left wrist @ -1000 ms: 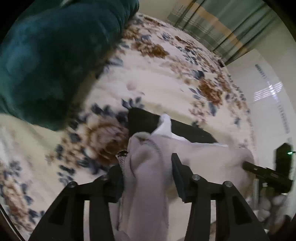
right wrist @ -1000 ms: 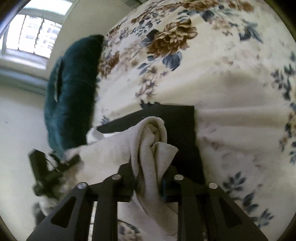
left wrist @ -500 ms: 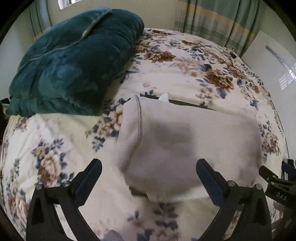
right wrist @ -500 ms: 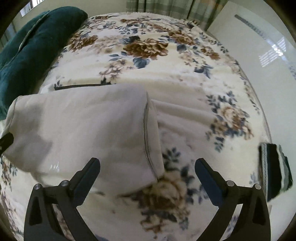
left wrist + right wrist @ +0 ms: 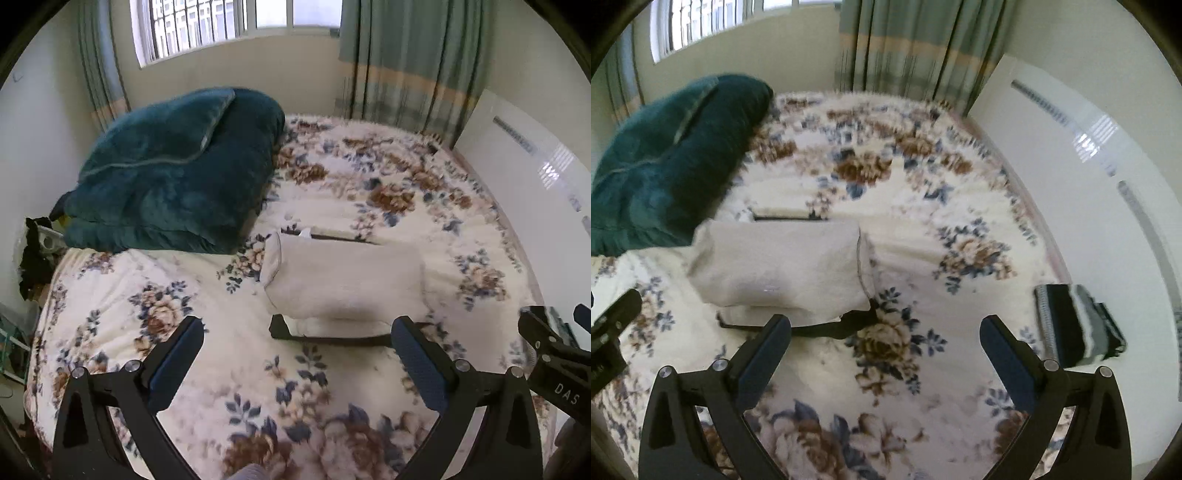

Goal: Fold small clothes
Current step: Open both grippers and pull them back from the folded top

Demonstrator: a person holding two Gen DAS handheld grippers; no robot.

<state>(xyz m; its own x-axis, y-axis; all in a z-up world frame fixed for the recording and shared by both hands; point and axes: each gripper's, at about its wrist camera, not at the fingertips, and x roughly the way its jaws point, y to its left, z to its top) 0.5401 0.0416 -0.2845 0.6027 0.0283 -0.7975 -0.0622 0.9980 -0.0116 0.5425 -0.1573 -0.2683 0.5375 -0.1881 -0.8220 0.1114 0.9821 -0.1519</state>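
Observation:
A folded beige garment (image 5: 343, 280) lies flat on the floral bedspread, on top of a dark garment whose black edge (image 5: 328, 338) sticks out in front. It also shows in the right wrist view (image 5: 779, 269) with the dark edge (image 5: 831, 326) below it. My left gripper (image 5: 295, 354) is open and empty, held back from the pile. My right gripper (image 5: 886, 350) is open and empty, also short of it. The right gripper's tip shows in the left wrist view (image 5: 550, 350).
A folded teal blanket (image 5: 173, 177) sits at the bed's far left. A folded dark and grey striped item (image 5: 1075, 321) lies at the bed's right edge. A white cabinet (image 5: 1071, 155) stands along the right side. Curtains and a window are behind the bed.
Both grippers let go of the beige garment, opened wide and pulled back and up. The garment now lies folded flat on the dark one.

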